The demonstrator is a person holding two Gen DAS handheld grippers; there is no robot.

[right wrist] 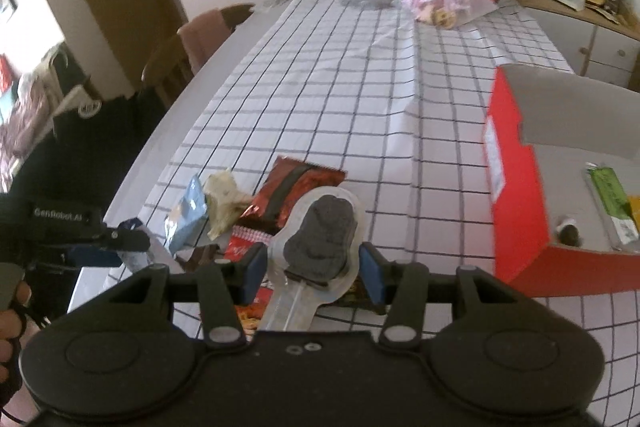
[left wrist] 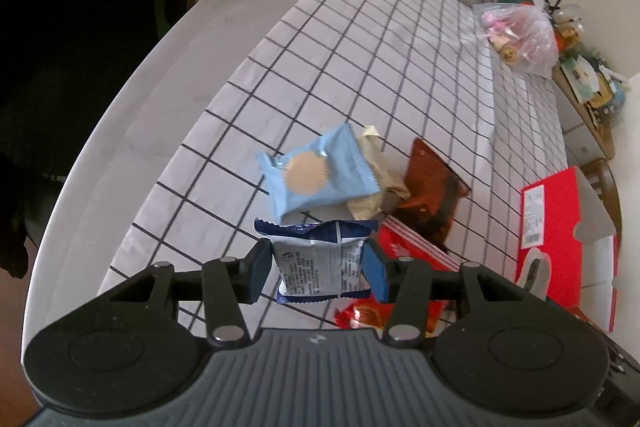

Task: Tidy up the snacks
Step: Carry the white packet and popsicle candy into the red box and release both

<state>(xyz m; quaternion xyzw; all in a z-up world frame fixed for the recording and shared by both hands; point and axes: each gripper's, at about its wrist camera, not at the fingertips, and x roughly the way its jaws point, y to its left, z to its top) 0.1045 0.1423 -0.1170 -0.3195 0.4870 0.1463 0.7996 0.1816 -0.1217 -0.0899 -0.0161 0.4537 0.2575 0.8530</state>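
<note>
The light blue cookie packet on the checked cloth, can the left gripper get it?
Probably not yet: the light blue cookie packet lies uncovered, but the left gripper is already clamped on a blue-and-white snack packet.

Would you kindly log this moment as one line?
left gripper: shut on blue-white packet | right gripper: shut on clear pouch | red box: open

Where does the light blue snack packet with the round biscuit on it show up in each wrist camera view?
Left wrist view: the light blue packet lies flat on the checked cloth, centre frame, just beyond the held packet.
Right wrist view: the same packet sits lower left, seen edge-on, beside the crumpled beige wrapper.
Shared landmark: the red box, at the right in both views.
</note>
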